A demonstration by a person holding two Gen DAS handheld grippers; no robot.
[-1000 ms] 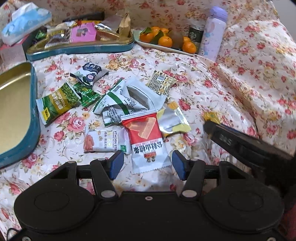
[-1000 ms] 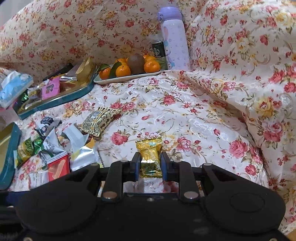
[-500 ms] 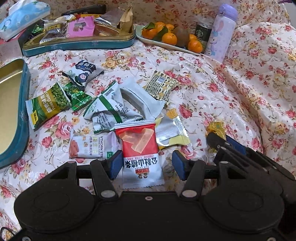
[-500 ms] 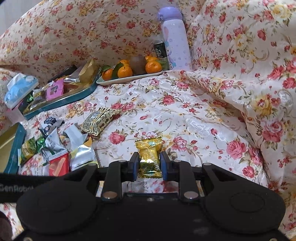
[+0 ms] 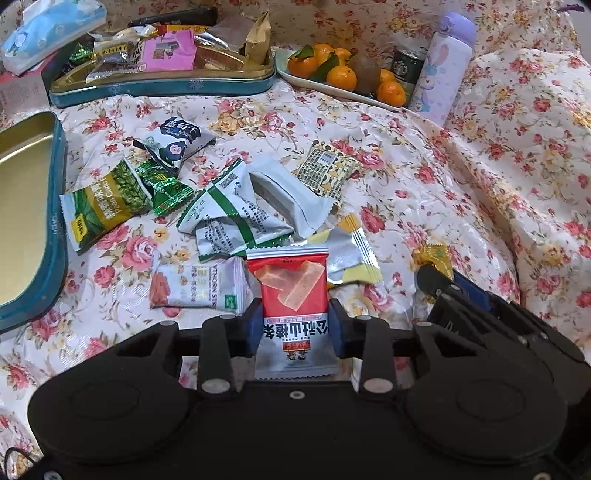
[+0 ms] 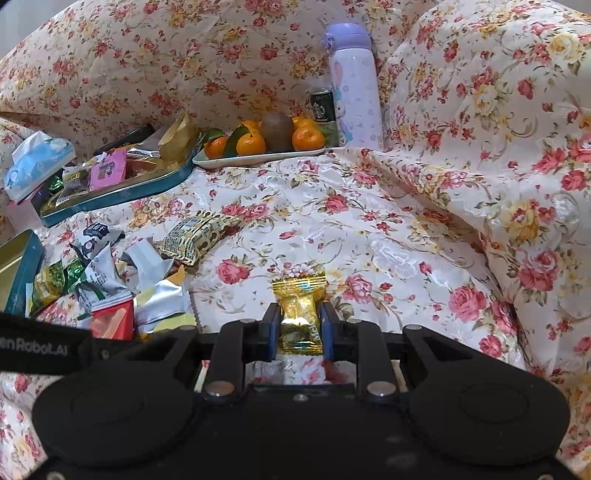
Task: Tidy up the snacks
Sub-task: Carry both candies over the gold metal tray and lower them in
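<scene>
From the left wrist view, the left tool [image 5: 294,325] pointed down at a surface covered by a flowered cloth [image 5: 406,155]. Its jaws were closing, with a red and white snack packet [image 5: 293,295] standing between the blue pads [image 5: 253,325], which lay right against the packet's two edges. Just beyond that packet lay a loose pile of snacks: a silver and yellow packet [image 5: 351,254] to its right, a pale packet with a green mark [image 5: 195,288] to its left, crumpled white and green wrappers [image 5: 229,214] behind it, a green pea packet [image 5: 103,206] further left, and a patterned yellow packet [image 5: 327,168] at the far side. An open gold-lined tin [image 5: 33,221] sat at the left edge. A second tin [image 5: 162,85], filled with snacks, stood at the back, next to a plate of oranges [image 5: 340,77] and a lilac bottle [image 5: 443,66]. A tissue pack [image 5: 51,33] lay at the top left. The right tool [image 5: 439,280] showed at the lower right, with a gold candy wrapper [image 5: 434,256] at its tip.

From the right wrist view, the right tool [image 6: 300,330] was clamped on the gold candy wrapper [image 6: 299,310], its pads pressing both sides; the candy lay on the cloth [image 6: 369,221], apart from the pile of snacks at the left. The red packet [image 6: 112,321] showed at the left beside the black body of the left tool [image 6: 48,345]. The plate of oranges [image 6: 258,157], the bottle [image 6: 354,88] and the filled tin [image 6: 122,188] stood at the back.
</scene>
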